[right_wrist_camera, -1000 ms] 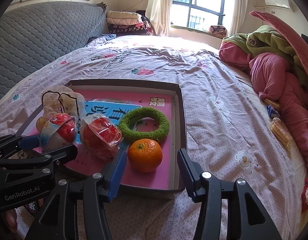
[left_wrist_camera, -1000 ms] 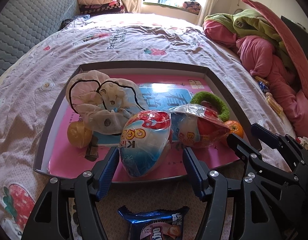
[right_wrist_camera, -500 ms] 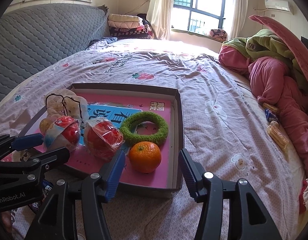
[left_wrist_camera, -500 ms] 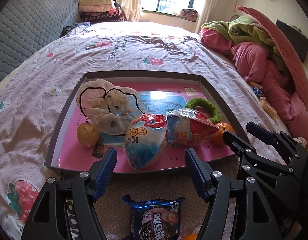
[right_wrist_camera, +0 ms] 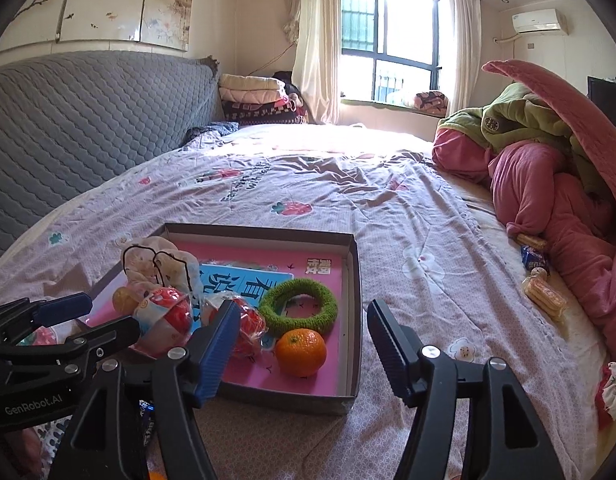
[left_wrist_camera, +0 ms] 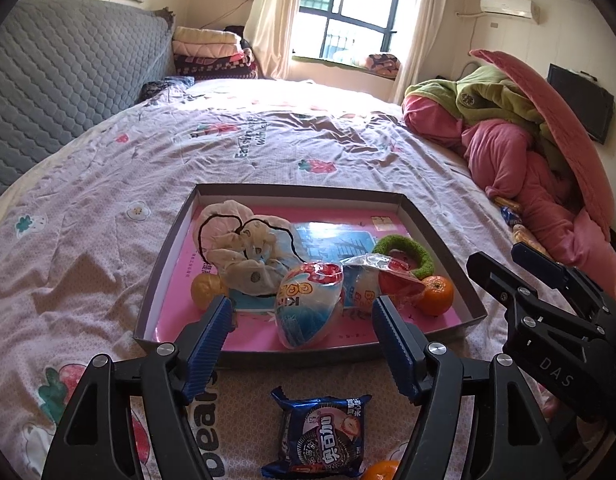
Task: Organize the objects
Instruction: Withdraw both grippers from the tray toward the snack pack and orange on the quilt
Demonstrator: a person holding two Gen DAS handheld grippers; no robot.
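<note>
On the bed [left_wrist_camera: 108, 184], near its front edge, sits the shallow box [left_wrist_camera: 164, 264]. From left to right it holds a yellow ball [left_wrist_camera: 204, 290], a cream cloth pouch [left_wrist_camera: 236, 244], two wrapped toy eggs [left_wrist_camera: 308, 304], a green ring [left_wrist_camera: 408, 252] and an orange [right_wrist_camera: 301, 352].

The left gripper [left_wrist_camera: 302, 336] hangs empty above the box's front wall, its jaws opening. A blue biscuit packet [left_wrist_camera: 324, 436] lies on the sheet beneath it, probably next to go in; approach low and pinch its short sides.

The right gripper [right_wrist_camera: 298, 344], also empty, is opening over the orange.

The wrinkled sheet gives soft footing. Beyond are a grey headboard [right_wrist_camera: 80, 128], a bright window [right_wrist_camera: 388, 36] and heaped pink bedding [right_wrist_camera: 548, 200].
</note>
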